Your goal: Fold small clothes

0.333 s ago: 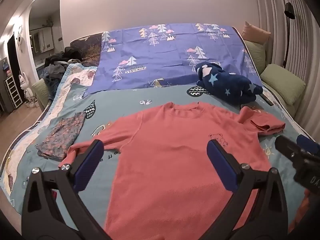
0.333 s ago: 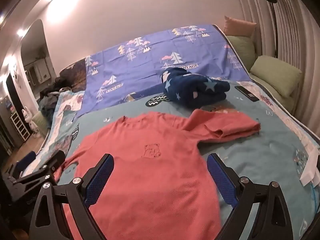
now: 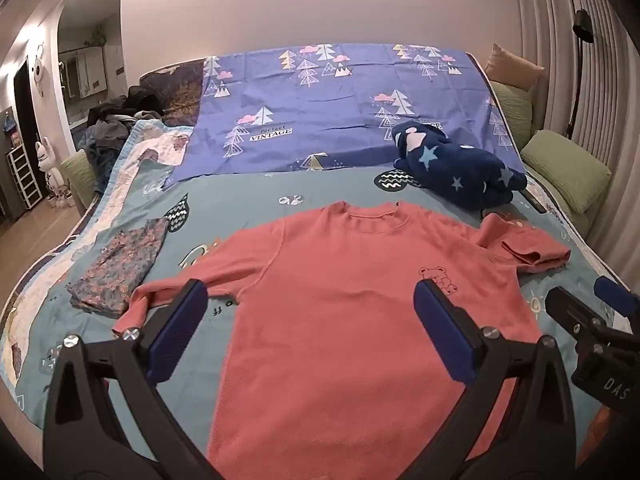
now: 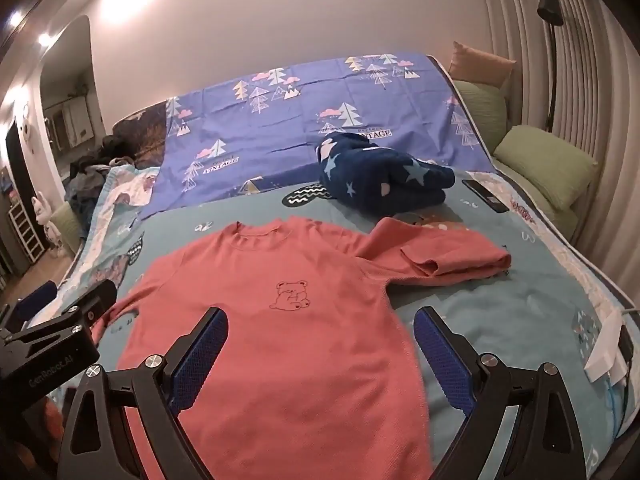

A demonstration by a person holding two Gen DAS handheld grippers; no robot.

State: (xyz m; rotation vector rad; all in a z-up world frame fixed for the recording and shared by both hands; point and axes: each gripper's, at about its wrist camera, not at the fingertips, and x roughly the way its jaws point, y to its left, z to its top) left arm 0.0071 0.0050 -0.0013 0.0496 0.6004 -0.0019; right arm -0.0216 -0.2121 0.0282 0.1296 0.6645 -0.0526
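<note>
A coral-pink long-sleeved top (image 3: 352, 300) (image 4: 272, 320) with a small bear outline on its chest lies flat, front up, on the bed. Its right sleeve (image 4: 440, 258) is bunched and folded over itself; the left sleeve (image 3: 176, 288) trails toward the bed's left side. My left gripper (image 3: 310, 312) hovers open over the top's lower left part, nothing between its blue pads. My right gripper (image 4: 320, 340) hovers open over the lower right hem, also with nothing in it. Each gripper's black body shows at the edge of the other's view.
A folded floral garment (image 3: 120, 264) lies left of the top. A rolled navy star blanket (image 3: 460, 168) (image 4: 384, 180) sits behind it, with a purple tree-print sheet (image 3: 340, 108) beyond. A dark phone (image 4: 486, 196) and green cushions (image 4: 548, 164) lie at right, white items (image 4: 608, 352) near the right edge.
</note>
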